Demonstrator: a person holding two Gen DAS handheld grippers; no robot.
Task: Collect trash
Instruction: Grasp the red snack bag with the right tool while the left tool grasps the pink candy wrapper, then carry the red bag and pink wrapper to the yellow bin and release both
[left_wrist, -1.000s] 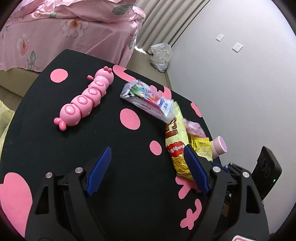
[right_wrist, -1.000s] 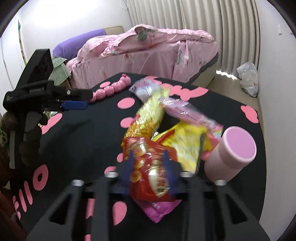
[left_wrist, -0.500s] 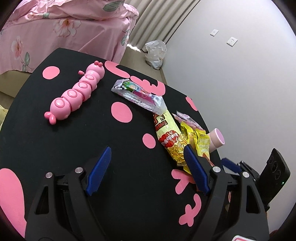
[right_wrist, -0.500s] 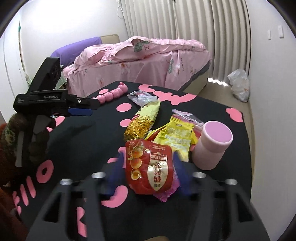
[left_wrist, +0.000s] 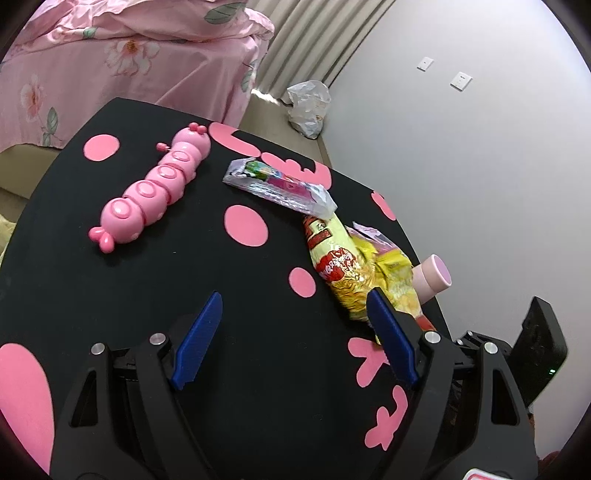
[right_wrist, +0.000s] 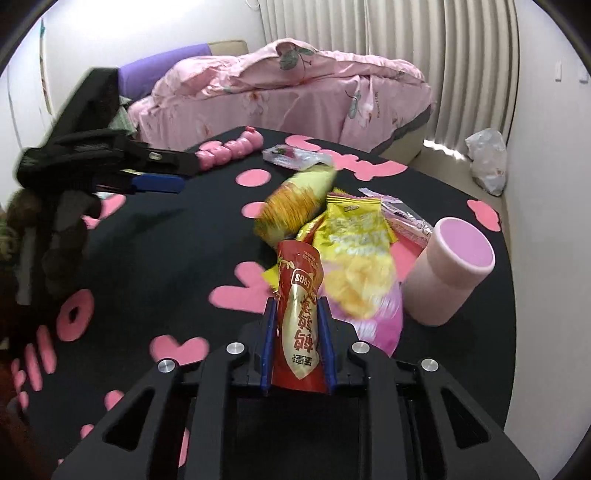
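Note:
My right gripper is shut on a red snack packet, held upright over the black table with pink shapes. Ahead of it lie yellow snack bags and a pink-purple wrapper, next to a pink cup. My left gripper is open and empty above the table. The yellow bags, a clear wrapper with colourful contents and the cup lie ahead and to its right. The left gripper also shows in the right wrist view.
A pink caterpillar toy lies on the table's far left part. A bed with a pink floral quilt stands beyond the table. A white plastic bag sits on the floor by the curtain. The wall is close on the right.
My right gripper opened around the red packet half a second ago and has shut on it again, now squeezed narrow. My left gripper has stayed open, its view shifting slightly over the table.

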